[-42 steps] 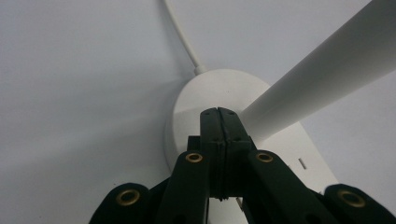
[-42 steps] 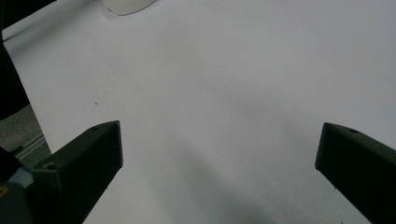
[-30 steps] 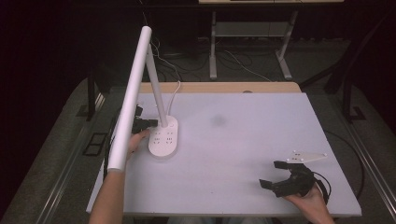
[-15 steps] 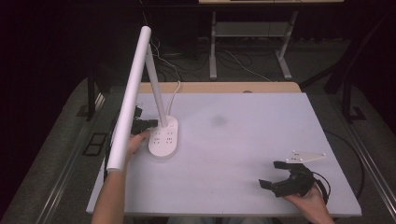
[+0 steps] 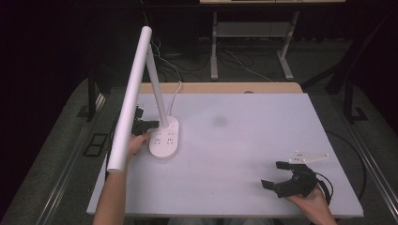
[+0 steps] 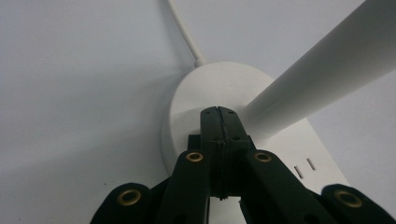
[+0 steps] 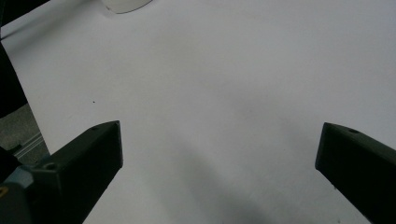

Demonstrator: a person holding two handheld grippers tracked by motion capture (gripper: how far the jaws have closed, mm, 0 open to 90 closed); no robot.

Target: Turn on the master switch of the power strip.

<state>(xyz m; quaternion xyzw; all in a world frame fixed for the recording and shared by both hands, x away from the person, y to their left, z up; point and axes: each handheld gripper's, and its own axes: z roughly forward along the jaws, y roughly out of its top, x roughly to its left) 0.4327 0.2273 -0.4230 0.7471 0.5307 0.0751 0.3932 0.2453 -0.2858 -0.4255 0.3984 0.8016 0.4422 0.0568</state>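
Near the front right corner of the table (image 5: 234,154), the right gripper (image 5: 278,174) rests low in the person's hand with its jaws spread wide and nothing between them. In the right gripper view they stand far apart over bare white surface. It seems to be parked there so that it does not disturb the other hand.

Farther away, at the left side, stands the desk lamp (image 5: 164,137): its oval base (image 6: 219,91) sits on the table, the stem rises from it, and the long white bar reaches toward the near left. The left gripper (image 6: 218,112) has its jaws pressed together, with the tips laid on top of the base beside the stem. I judge it is pushing on a control there, or steadying the lamp.

Compared with one second ago, I see no real change; both grippers and the lamp kept their places.
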